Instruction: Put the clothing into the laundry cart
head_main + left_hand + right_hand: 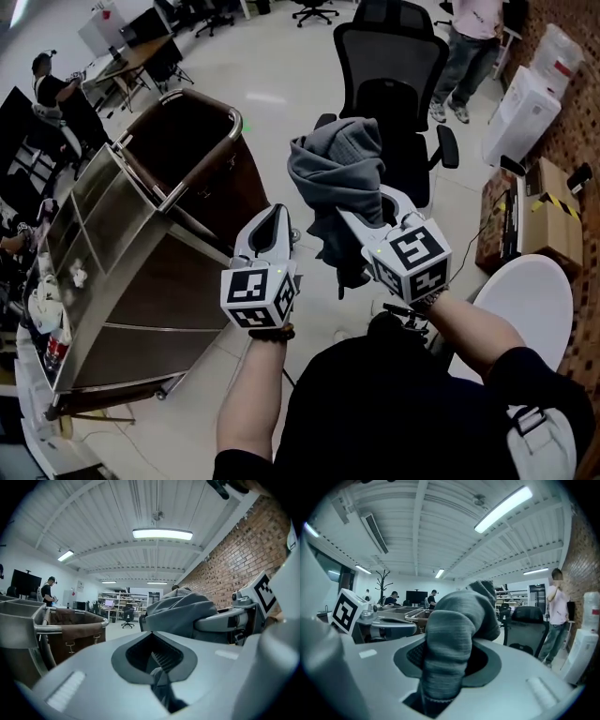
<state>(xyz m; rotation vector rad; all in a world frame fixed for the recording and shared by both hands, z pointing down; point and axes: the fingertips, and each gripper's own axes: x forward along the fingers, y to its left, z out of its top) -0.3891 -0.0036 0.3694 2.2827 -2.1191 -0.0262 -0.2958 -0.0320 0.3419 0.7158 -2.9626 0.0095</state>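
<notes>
A grey garment point(337, 169) is bunched up in the air in front of me, with my right gripper point(375, 208) shut on it. In the right gripper view the cloth point(454, 620) fills the gap between the jaws and rises above them. My left gripper point(279, 214) is just left of the garment, with its jaws together. In the left gripper view a small grey fold sits low in its slot point(152, 632), and the garment point(180, 611) hangs to the right. The brown-lined laundry cart point(178, 141) with a metal rim stands ahead to the left, also visible as the cart point(70, 620) in the left gripper view.
A stainless steel trolley point(103, 244) adjoins the cart on the left. A black office chair point(389, 66) stands right behind the garment. A person point(469, 47) stands at the back right by a white appliance point(520, 117). A round white table point(525, 300) and boxes point(553, 216) are on the right.
</notes>
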